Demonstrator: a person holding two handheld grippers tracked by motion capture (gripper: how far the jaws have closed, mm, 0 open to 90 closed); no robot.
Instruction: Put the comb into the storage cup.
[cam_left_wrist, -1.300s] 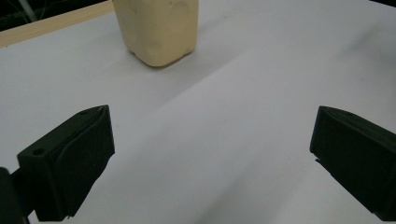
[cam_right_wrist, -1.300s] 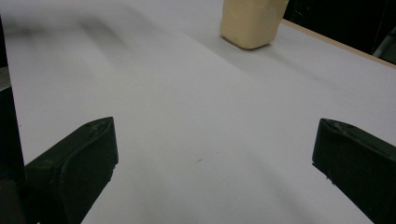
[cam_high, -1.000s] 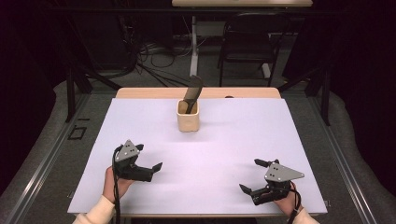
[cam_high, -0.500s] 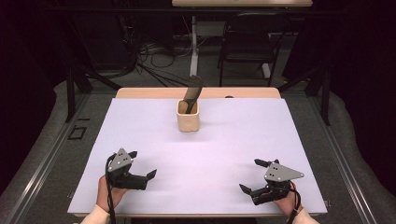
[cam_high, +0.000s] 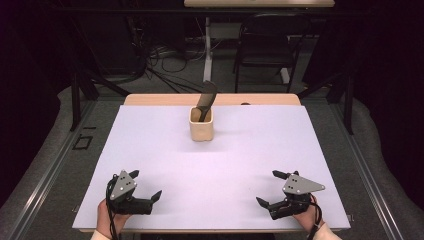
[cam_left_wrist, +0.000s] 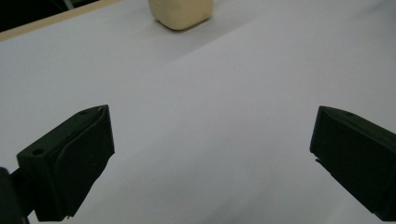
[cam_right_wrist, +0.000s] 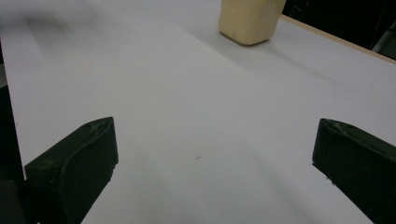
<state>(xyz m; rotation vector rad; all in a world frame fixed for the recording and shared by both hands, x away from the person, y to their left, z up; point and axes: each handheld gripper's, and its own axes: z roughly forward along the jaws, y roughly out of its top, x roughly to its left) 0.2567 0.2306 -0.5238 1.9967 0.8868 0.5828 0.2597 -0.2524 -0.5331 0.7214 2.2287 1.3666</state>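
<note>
- One cream holder cup (cam_high: 201, 125) at desk (cam_high: 250, 150) far-centre, well apart from both tongs.
- One dark spatula-like utensil (cam_high: 206, 97) standing in it, tilted.
- Two tongs: left tongs (cam_high: 145, 192) and right tongs (cam_high: 274, 187), both near front edge, released, jaws wide, nothing held.
- No readable writing or labels.

Both the left gripper (cam_high: 145, 192) and right gripper (cam_high: 272, 189) are black, with blocky jaws, screwed grey three-cornered plates and black cables.

Beige cup (cam_high: 201, 126) w/ dark tool (cam_high: 205, 98) upright inside, table's far-center.
</note>
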